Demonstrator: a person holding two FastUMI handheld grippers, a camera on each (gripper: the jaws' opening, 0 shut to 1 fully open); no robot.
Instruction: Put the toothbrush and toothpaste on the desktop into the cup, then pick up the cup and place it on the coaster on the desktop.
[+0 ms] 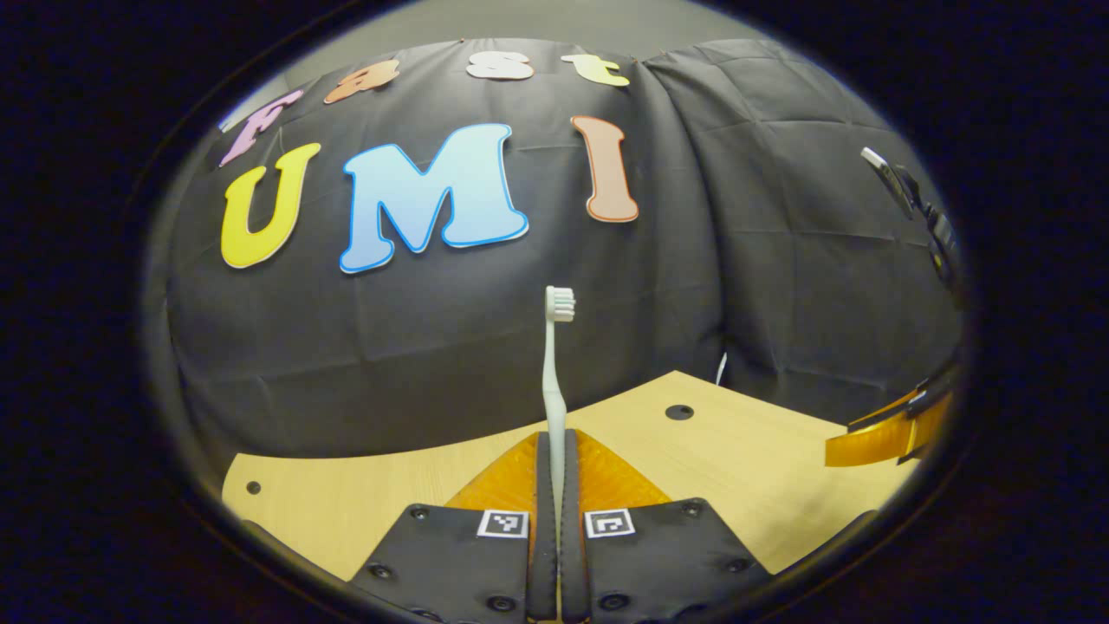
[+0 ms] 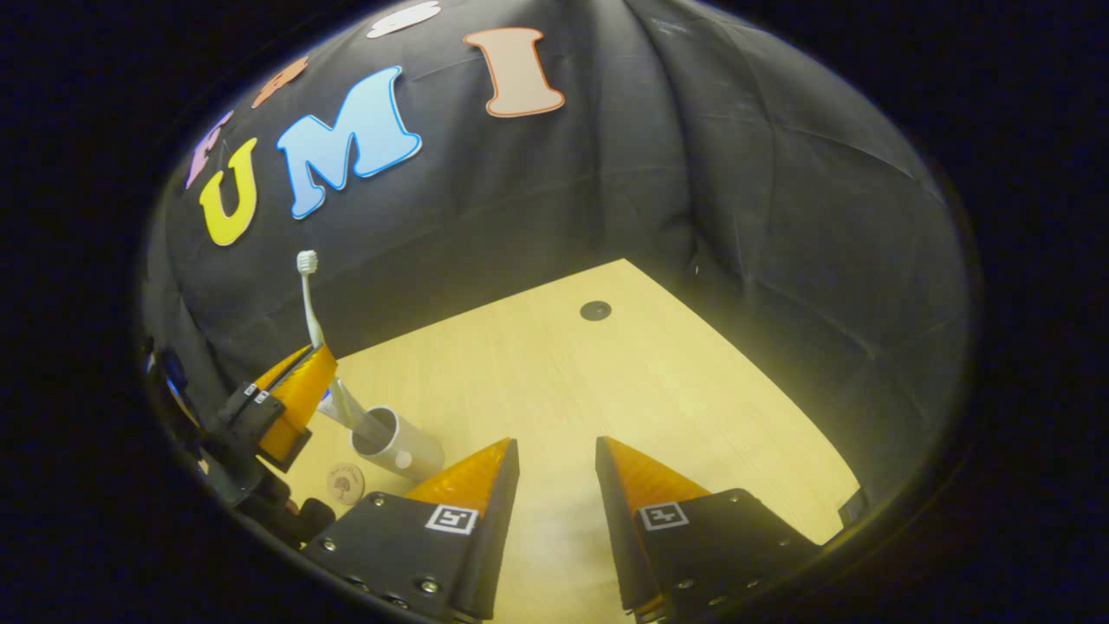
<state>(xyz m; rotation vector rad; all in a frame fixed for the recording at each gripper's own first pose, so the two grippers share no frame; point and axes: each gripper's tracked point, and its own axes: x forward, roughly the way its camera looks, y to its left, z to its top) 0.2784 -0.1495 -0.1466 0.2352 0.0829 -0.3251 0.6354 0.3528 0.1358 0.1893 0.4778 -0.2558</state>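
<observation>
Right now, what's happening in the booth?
The left gripper is shut on the toothbrush, bristles up, and in the right gripper view holds it over the cup, lower end at the cup's mouth. A tube, likely the toothpaste, shows there too. The right gripper is open and holds nothing. The coaster lies beside the cup.

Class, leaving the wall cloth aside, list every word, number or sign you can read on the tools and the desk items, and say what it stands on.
No readable words or numbers.
On the left tongs and right tongs: square markers, coded patterns only, no words.
On the coaster: a round printed emblem, too small to read.
On the toothbrush and cup: no text seen.
</observation>
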